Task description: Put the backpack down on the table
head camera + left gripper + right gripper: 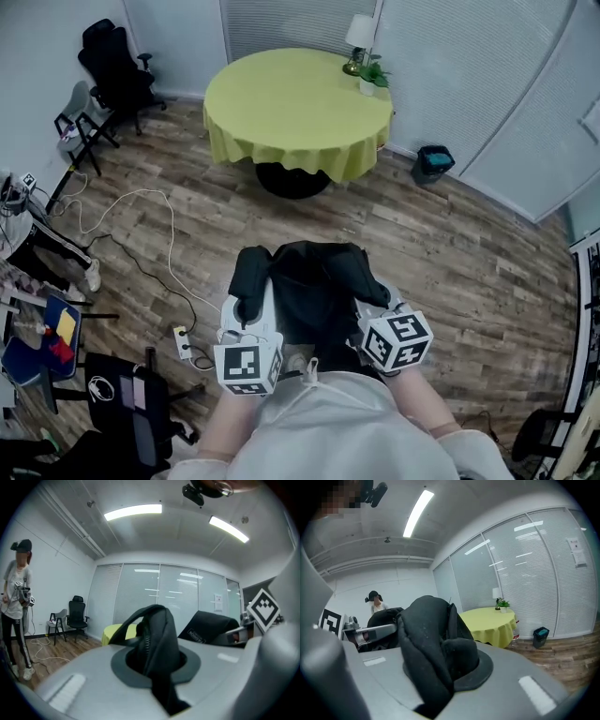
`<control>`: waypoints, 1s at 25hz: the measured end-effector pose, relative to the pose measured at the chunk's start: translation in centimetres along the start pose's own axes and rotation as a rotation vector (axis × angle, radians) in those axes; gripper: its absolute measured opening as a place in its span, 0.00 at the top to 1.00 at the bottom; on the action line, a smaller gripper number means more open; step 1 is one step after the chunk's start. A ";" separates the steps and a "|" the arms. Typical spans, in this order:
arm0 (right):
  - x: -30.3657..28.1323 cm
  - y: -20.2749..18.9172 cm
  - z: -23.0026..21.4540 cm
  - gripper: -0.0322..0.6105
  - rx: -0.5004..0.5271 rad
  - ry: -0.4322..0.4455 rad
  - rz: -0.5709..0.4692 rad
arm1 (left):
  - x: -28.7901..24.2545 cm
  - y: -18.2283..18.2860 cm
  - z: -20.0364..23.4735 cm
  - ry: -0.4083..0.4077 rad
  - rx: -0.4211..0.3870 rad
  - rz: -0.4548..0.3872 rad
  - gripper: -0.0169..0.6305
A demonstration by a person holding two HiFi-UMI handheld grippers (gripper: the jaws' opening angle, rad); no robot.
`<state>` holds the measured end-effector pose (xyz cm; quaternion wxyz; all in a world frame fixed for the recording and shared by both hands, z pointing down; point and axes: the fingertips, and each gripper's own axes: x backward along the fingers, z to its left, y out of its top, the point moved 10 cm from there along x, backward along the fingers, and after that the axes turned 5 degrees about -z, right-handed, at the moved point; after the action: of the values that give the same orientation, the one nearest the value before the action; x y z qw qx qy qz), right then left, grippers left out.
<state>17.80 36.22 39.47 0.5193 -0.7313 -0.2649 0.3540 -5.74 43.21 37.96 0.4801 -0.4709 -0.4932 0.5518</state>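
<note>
I carry a black backpack (pixel 311 286) in the air in front of me, over the wood floor. My left gripper (pixel 247 317) is shut on its left shoulder strap (pixel 158 639). The right gripper (pixel 377 307) is shut on the right strap (pixel 433 641). In each gripper view a thick fold of black strap bulges up from between closed jaws. The round table with a yellow cloth (pixel 281 117) stands ahead of me, a few steps away. It also shows small beyond the bag as the table (pixel 114 632) and to the right as the table (pixel 490 620).
A lamp (pixel 359 36) and a small potted plant (pixel 373 75) stand at the table's far right edge. A dark bin (pixel 433 161) sits right of the table. Black chairs (pixel 114 66) stand at far left. A white cable and power strip (pixel 183 342) lie on the floor. A person (pixel 16 597) stands at left.
</note>
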 end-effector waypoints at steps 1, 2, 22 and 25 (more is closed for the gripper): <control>-1.1 0.1 -0.3 0.90 -0.003 0.009 0.003 | -0.8 0.0 0.5 0.008 -0.001 0.003 0.92; -2.1 0.3 -0.6 0.90 -0.006 0.017 0.006 | -1.6 -0.1 0.9 0.015 -0.002 0.007 0.92; -25.2 11.8 -17.2 0.90 0.045 0.217 -0.016 | -28.3 3.8 2.4 0.169 -0.001 -0.033 0.92; -27.8 12.9 -20.0 0.90 0.063 0.227 -0.017 | -32.1 3.5 2.2 0.176 -0.003 -0.040 0.92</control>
<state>16.92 -0.34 38.18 0.5716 -0.7478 -0.1995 0.2724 -5.05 10.93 36.11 0.5316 -0.5085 -0.4593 0.4979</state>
